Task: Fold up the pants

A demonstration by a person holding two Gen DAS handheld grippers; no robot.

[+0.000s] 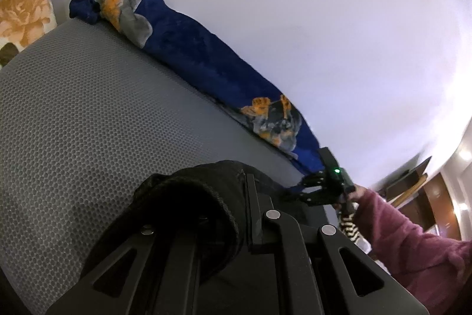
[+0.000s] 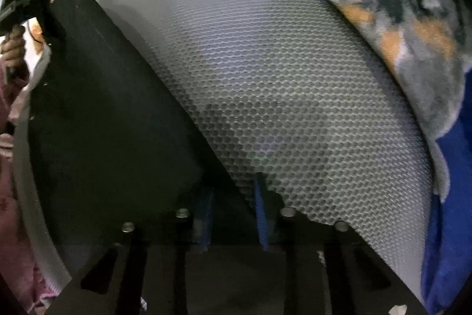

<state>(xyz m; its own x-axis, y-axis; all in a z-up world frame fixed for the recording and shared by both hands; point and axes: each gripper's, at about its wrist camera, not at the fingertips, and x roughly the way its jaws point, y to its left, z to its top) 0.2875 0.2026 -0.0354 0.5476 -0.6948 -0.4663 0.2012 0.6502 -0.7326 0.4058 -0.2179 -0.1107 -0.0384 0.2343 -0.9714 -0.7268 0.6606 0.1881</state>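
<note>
The black pants point(image 1: 188, 202) are bunched over my left gripper point(image 1: 224, 214), which is shut on their edge just above the grey mesh surface point(image 1: 88, 108). My right gripper shows in the left wrist view point(image 1: 309, 188) at the pants' far end. In the right wrist view the pants point(image 2: 103, 108) stretch as a dark sheet from my right gripper point(image 2: 233, 214), which is shut on them, to the left gripper point(image 2: 23, 5) at the upper left. The fingertips of both are hidden by cloth.
A blue blanket with orange and grey print point(image 1: 188, 49) lies along the far edge of the mesh surface, against a white wall point(image 1: 295, 19). A floral cloth point(image 1: 23, 5) lies at the left. The person's pink sleeve point(image 1: 413, 250) is at the right.
</note>
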